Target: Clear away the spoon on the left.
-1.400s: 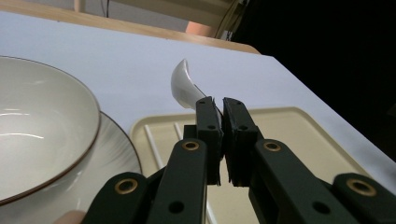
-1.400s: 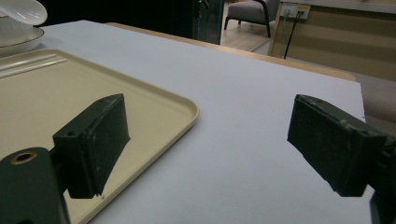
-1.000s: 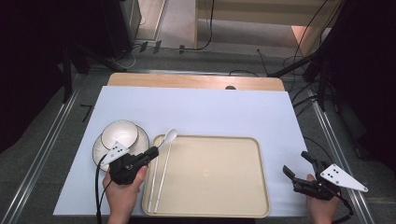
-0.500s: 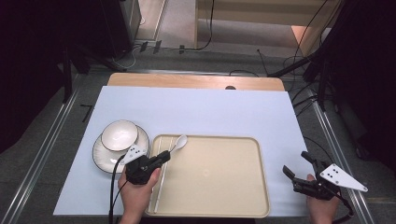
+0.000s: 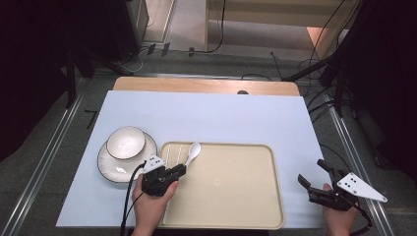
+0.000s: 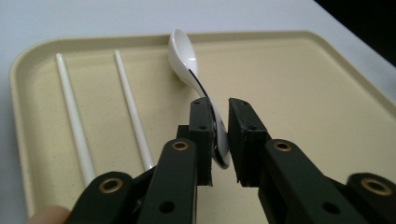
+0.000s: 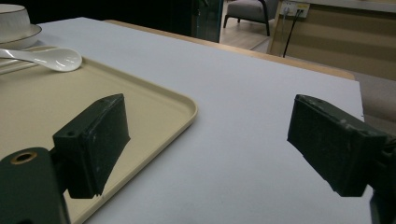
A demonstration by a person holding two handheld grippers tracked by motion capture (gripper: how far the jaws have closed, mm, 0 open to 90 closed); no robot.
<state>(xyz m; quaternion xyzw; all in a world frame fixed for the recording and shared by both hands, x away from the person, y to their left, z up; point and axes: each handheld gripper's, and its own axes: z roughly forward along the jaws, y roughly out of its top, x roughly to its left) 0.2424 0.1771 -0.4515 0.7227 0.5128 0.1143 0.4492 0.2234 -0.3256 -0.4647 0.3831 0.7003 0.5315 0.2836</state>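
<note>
Over tray (image 5: 236,196), left gripper (image 6: 217,135) pinches spoon (image 6: 187,65); right gripper (image 5: 314,184) agape.

The tray (image 5: 231,196) is placed on the worktop (image 5: 221,118); the bowl (image 5: 126,142) is seated on the plate (image 5: 109,167), just left of the tray; the spoon (image 5: 193,152) and chopsticks (image 6: 74,116) are located in the tray's far-left corner.

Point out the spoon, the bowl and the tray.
spoon (image 6: 182,51), left gripper view, on its white scoop.
bowl (image 5: 126,142), high view, on its inside.
tray (image 5: 236,196), high view, on its bare floor.
</note>
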